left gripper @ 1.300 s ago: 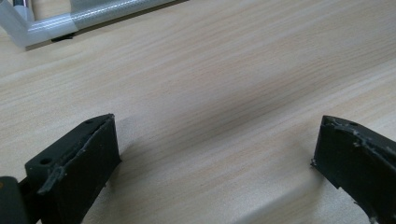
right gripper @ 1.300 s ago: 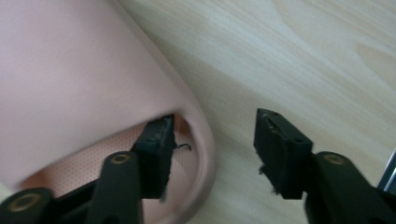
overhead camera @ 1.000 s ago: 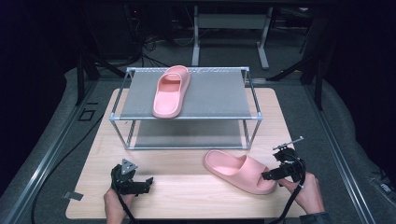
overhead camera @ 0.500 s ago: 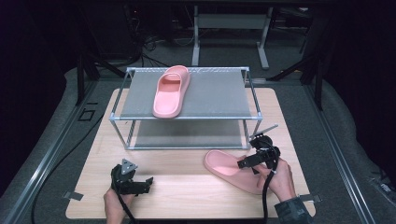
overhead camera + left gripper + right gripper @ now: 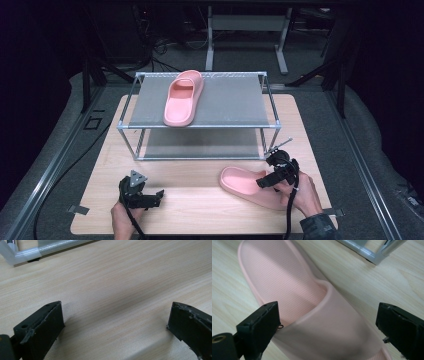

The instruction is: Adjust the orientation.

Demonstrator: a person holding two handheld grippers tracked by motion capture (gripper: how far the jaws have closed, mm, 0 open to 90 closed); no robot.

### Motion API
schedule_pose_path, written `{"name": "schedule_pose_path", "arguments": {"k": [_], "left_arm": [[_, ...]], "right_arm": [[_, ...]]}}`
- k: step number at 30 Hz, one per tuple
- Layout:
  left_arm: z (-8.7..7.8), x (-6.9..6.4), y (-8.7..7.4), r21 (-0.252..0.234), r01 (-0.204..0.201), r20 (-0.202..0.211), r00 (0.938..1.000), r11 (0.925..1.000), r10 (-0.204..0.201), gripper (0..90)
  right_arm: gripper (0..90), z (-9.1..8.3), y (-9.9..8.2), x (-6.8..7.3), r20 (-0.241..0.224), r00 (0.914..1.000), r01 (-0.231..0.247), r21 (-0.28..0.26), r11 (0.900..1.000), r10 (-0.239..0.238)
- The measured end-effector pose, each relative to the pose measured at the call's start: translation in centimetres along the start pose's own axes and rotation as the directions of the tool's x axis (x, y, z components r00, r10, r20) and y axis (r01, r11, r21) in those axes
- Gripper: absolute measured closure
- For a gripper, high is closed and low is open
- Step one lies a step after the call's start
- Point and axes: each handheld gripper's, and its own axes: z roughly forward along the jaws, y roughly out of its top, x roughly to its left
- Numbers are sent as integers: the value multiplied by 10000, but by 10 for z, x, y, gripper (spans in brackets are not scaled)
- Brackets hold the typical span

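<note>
A pink slipper point(image 5: 240, 182) lies on the wooden table point(image 5: 200, 210) in front of the rack, at the right. My right gripper point(image 5: 263, 182) hovers over its strap end. In the right gripper view the slipper's strap point(image 5: 332, 330) sits between the wide-spread jaws of this gripper point(image 5: 329, 322); the jaws have just closed a little, and the right one stands clear of the strap. A second pink slipper point(image 5: 181, 97) rests on the rack's top shelf point(image 5: 230, 100). My left gripper point(image 5: 157, 196) is open near the table's front left, with bare wood between its jaws point(image 5: 116, 320).
The metal-framed rack point(image 5: 272, 125) stands at the middle of the table, with a lower shelf point(image 5: 200, 145) under the top one. One rack foot point(image 5: 22, 255) appears beyond the left gripper. Dark floor and cables surround the table.
My right hand has moved left from the table's right edge onto the slipper's strap end. The left hand and both slippers have kept still.
</note>
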Motion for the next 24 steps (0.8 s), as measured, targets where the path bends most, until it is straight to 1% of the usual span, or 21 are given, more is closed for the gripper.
{"name": "schedule_pose_path", "arguments": {"k": [1, 2, 3, 4, 5, 6, 7, 9, 10, 11, 12, 13, 14, 15, 16, 17, 18, 19, 20, 21, 24], "left_arm": [[0, 0, 0, 2, -5, -1, 10000, 10000, 5, 0], [0, 0, 0, 2, -1, 0, 10000, 10000, 1, 0], [0, 0, 0, 0, -1, 1, 10000, 10000, 1, 0], [0, 0, 0, 1, 0, 1, 10000, 10000, 0, 0], [0, 0, 0, 2, 1, 1, 10000, 10000, -1, 0], [0, 0, 0, 3, -2, 1, 10000, 10000, 2, 0], [0, 0, 0, 2, -2, 0, 10000, 10000, 2, 0], [0, 0, 0, 2, -3, 1, 10000, 10000, 3, 0], [0, 0, 0, 1, -3, 1, 10000, 10000, 3, 0], [0, 0, 0, -1, 0, 0, 10000, 10000, 0, 0], [0, 0, 0, 3, -5, 1, 10000, 10000, 5, 0], [0, 0, 0, 2, -3, -1, 10000, 10000, 3, 0], [0, 0, 0, 2, -4, 1, 10000, 10000, 4, 0], [0, 0, 0, 2, -2, -1, 10000, 10000, 2, 0], [0, 0, 0, -1, -1, -1, 10000, 10000, 1, 0], [0, 0, 0, -1, -1, -2, 10000, 10000, 1, 0], [0, 0, 0, -3, 1, 0, 10000, 10000, -1, 0], [0, 0, 0, 0, -1, 0, 10000, 10000, 1, 0], [0, 0, 0, 1, -3, 0, 10000, 10000, 3, 0], [0, 0, 0, 0, -2, -1, 10000, 10000, 2, 0], [0, 0, 0, 0, 0, -2, 10000, 10000, 0, 0]], "right_arm": [[52, -1, -1, -1, 74, 9999, 82, 85, 9999, -82], [51, -2, -2, -2, -89, 9997, 230, -6, 9997, -230], [43, -3, -2, -2, 64, 9996, 291, 78, 9995, -292], [39, -3, -3, -2, 95, 9996, 253, 120, 9996, -255], [29, -4, -4, -2, 88, 9999, 134, 83, 9999, -134], [20, -5, -6, -1, 363, 9992, -138, 47, 9999, 136], [20, -5, -8, 0, 476, 9984, -309, -33, 9995, 311], [15, -8, -13, 4, 649, 9946, -802, -193, 9966, 813], [14, -9, -16, 6, 820, 9915, -997, -236, 9947, 1014], [14, -10, -18, 7, 564, 9914, -1164, -298, 9928, 1179], [14, -10, -20, 9, 1067, 9855, -1294, -292, 9912, 1319], [15, -11, -22, 11, 926, 9846, -1456, -333, 9888, 1481], [19, -11, -24, 11, 910, 9840, -1506, -318, 9881, 1529], [20, -11, -25, 11, 797, 9831, -1626, -323, 9862, 1647], [24, -11, -26, 12, 972, 9811, -1653, -267, 9859, 1671], [34, -11, -27, 12, 910, 9806, -1723, -246, 9847, 1739], [36, -11, -28, 9, 415, 9830, -1779, -255, 9837, 1789], [40, -11, -28, 7, 194, 9823, -1857, -185, 9824, 1861], [58, -10, -28, 7, 283, 9817, -1877, -153, 9821, 1881], [94, -10, -28, 7, 277, 9820, -1865, -182, 9823, 1869], [104, -10, -26, 5, -62, 9835, -1810, -117, 9834, 1809]]}}
